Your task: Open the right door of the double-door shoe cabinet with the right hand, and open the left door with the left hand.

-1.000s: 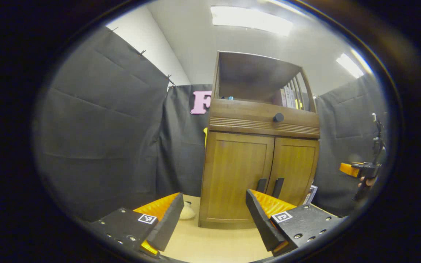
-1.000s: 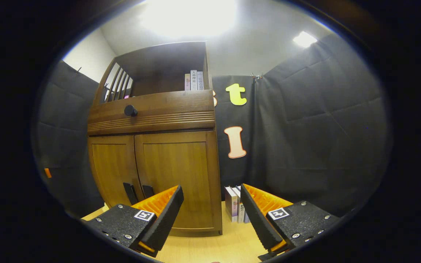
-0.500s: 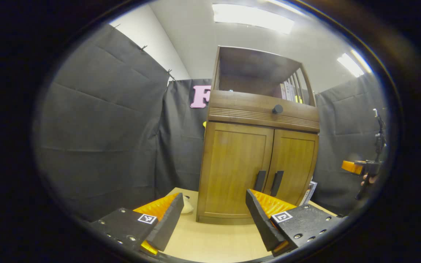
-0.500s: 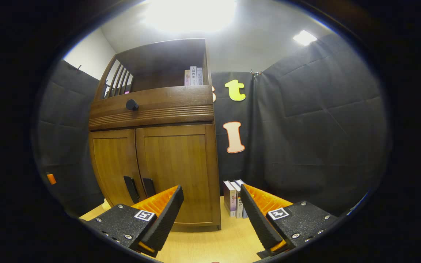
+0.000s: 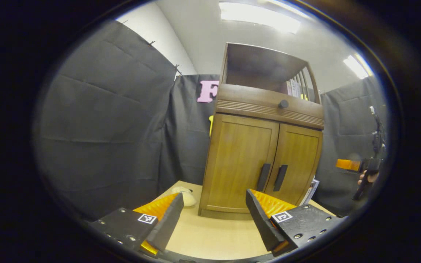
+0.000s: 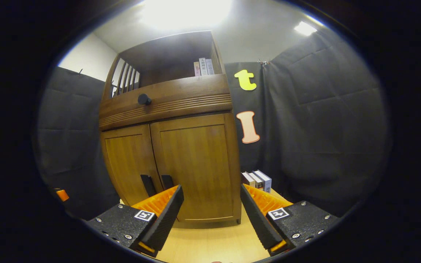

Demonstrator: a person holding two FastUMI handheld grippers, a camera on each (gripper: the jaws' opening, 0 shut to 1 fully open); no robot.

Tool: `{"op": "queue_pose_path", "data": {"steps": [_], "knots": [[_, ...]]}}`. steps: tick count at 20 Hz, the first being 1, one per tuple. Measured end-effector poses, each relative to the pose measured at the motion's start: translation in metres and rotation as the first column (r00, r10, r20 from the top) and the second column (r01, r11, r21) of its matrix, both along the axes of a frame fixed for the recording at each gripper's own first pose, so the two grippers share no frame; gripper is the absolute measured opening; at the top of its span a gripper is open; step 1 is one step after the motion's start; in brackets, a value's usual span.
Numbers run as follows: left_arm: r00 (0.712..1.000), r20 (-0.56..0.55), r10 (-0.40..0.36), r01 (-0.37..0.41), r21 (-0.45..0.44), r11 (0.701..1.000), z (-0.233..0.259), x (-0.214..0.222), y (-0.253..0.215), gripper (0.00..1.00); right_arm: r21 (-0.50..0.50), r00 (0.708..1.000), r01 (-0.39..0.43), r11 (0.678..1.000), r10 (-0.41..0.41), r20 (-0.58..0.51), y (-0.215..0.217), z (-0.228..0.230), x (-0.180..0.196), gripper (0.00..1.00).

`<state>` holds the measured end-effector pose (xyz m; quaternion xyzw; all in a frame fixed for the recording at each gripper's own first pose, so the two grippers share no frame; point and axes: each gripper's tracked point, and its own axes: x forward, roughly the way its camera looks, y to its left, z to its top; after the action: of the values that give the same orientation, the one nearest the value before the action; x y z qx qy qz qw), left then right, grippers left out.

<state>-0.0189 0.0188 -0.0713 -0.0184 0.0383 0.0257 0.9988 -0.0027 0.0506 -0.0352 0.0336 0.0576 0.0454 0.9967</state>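
Here is the shoe cabinet [image 5: 261,153] standing on the pale wooden bench [image 5: 210,237], both doors flush and closed. From the left gripper view, the left hand-held gripper [image 5: 214,215] hangs in front of the cabinet with its fingers spread wide and nothing between them, well apart from the wood. The left door [image 5: 241,160] sits ahead of it, its dark vertical handle [image 5: 264,176] near the middle seam, and the right door [image 5: 298,164] carries a matching handle [image 5: 280,178] just beside it. Above the doors runs a drawer front with a round black knob [image 5: 283,104], and an open shelf on top holds a few books [image 5: 295,87]. A small pale object [image 5: 185,192] lies on the bench by the cabinet's left foot; what it is cannot be told.

Far off at the right edge of the left gripper view, a hand [image 5: 367,178] holds the other tool up in the air.

Over to the right gripper view: the right hand-held gripper [image 6: 212,215] is also spread wide and empty, short of the cabinet. Its left finger [image 6: 159,215] partly covers the right door's handle [image 6: 167,181] from this angle, without touching. A row of books [image 6: 257,179] stands on the bench just right of the cabinet, against the black cloth wall [image 6: 323,128]
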Motion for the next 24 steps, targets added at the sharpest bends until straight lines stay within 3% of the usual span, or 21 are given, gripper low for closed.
{"op": "queue_pose_path", "data": {"steps": [5, 11, 15, 24], "knots": [[0.999, -0.028, 0.032, -0.03, 0.053, 0.998, -0.018, -0.018, 0.007, 0.98, 0.036, 0.999, -0.032, 0.999, 0.033, -0.006, 0.031, 0.005, 0.025, 0.95], [0.995, -0.092, 0.036, -0.031, 0.055, 0.998, -0.047, -0.043, 0.014, 0.98, 0.009, 0.997, -0.083, 0.996, 0.083, 0.004, 0.071, 0.009, 0.062, 0.92], [0.991, -0.123, 0.053, -0.048, 0.038, 0.998, -0.059, -0.049, 0.025, 1.0, -0.006, 0.991, -0.136, 0.991, 0.136, -0.02, 0.101, -0.004, 0.085, 0.95], [0.982, -0.173, 0.072, -0.063, 0.059, 0.996, -0.08, -0.035, 0.04, 1.0, -0.054, 0.983, -0.157, 0.986, 0.152, -0.099, 0.143, -0.057, 0.14, 0.95]]}}
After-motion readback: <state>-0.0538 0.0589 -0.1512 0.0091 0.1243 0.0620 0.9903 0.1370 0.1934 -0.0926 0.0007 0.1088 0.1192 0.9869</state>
